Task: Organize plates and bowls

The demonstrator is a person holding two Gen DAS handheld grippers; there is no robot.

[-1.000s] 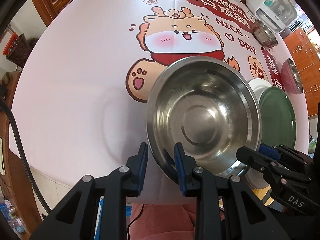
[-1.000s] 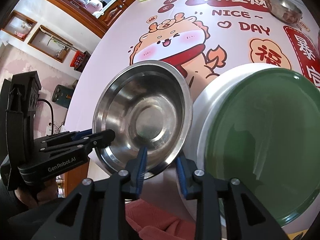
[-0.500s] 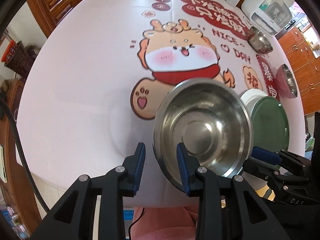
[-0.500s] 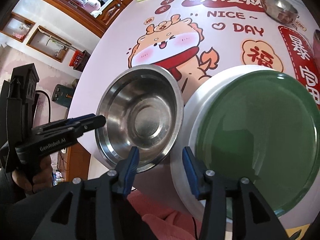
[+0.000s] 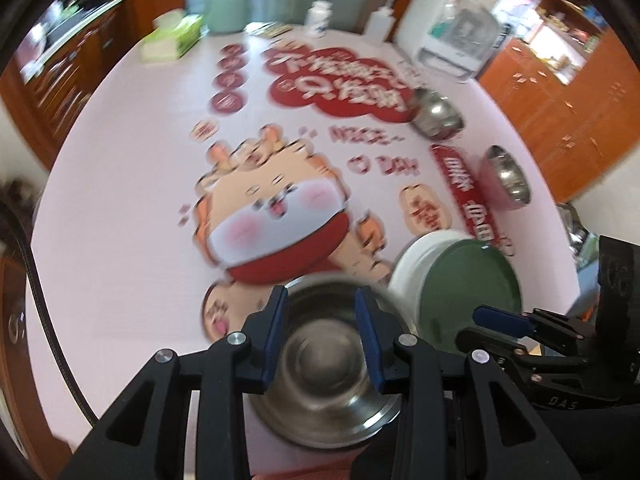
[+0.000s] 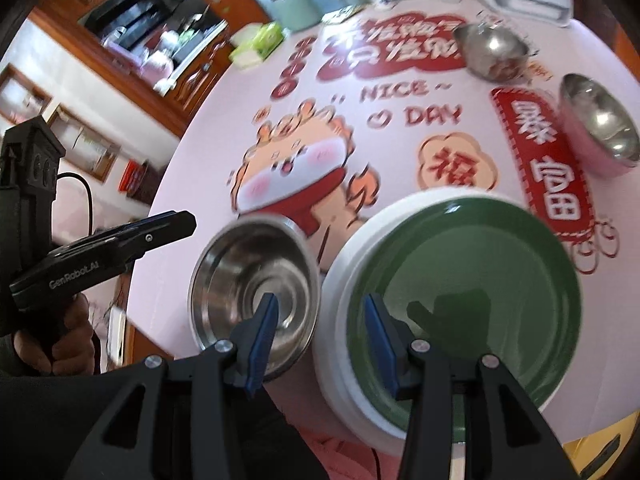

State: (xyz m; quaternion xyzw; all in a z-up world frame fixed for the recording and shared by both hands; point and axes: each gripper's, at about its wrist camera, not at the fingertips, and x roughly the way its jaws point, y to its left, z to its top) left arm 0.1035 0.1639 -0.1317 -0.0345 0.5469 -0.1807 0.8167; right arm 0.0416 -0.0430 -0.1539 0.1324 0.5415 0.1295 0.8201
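Observation:
A steel bowl (image 5: 320, 372) sits upright on the printed tablecloth near the table's front edge. My left gripper (image 5: 320, 312) hovers above it with its jaws opening; the pads press on nothing. To the bowl's right lies a green plate (image 6: 464, 300) on a white plate (image 6: 340, 280). My right gripper (image 6: 320, 312) stands open above the gap between the bowl (image 6: 256, 280) and the plates, holding nothing. Each view also shows the other gripper: the right one (image 5: 476, 326) over the green plate (image 5: 468, 292), the left one (image 6: 176, 224) left of the bowl.
Two more steel bowls (image 6: 490, 52) (image 6: 600, 120) stand at the far right of the table. A tissue box (image 5: 172, 36), a white bottle (image 5: 320, 20), a pump bottle (image 5: 380, 20) and a white appliance (image 5: 456, 40) line the far edge. Wooden cabinets surround the table.
Both grippers let go of the steel bowl's rim, opened and rose away from it. The bowl now rests on the table beside the plates, and both views take in more of the far table.

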